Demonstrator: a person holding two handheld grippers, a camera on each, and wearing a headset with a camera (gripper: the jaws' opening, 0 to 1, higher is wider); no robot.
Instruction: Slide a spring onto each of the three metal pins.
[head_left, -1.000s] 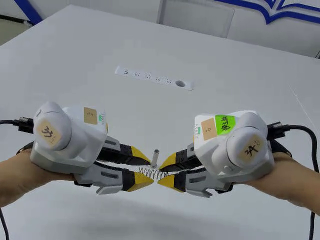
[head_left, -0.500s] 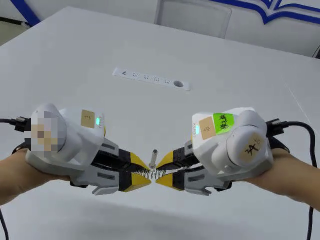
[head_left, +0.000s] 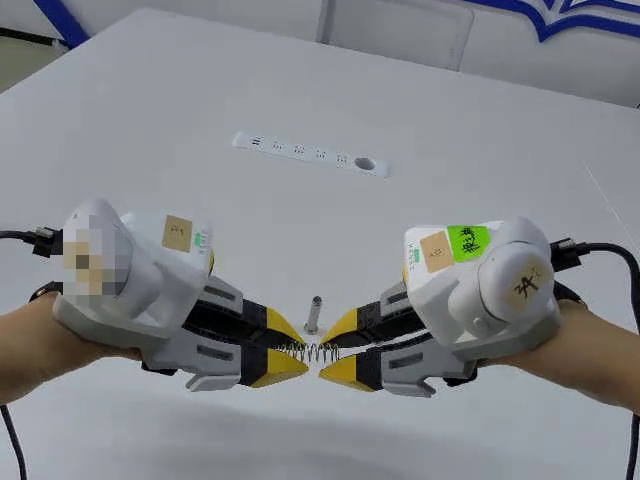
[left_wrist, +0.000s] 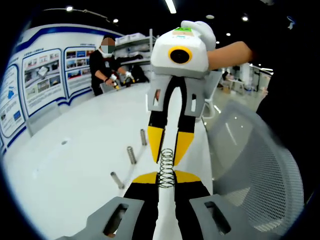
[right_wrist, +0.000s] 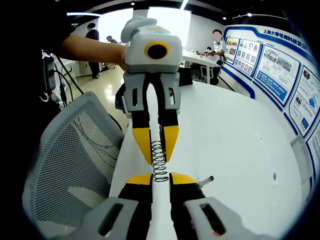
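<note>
White workbench (head_left: 450, 150): three pins (left_wrist: 131, 155), one spring (head_left: 305, 351) pinched between left tool (head_left: 300, 348) and right tool (head_left: 322, 355).

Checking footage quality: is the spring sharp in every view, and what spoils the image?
Head view: spring sharp, light even, soft shadow low on the table. Left gripper view: spring crisp, fisheye curves the table edge. Right gripper view: spring crisp, background overexposed at top.

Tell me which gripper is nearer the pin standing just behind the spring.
Right. The pin stands just beside the right gripper's yellow tips; the left gripper holds the spring's other end, slightly farther off.
</note>
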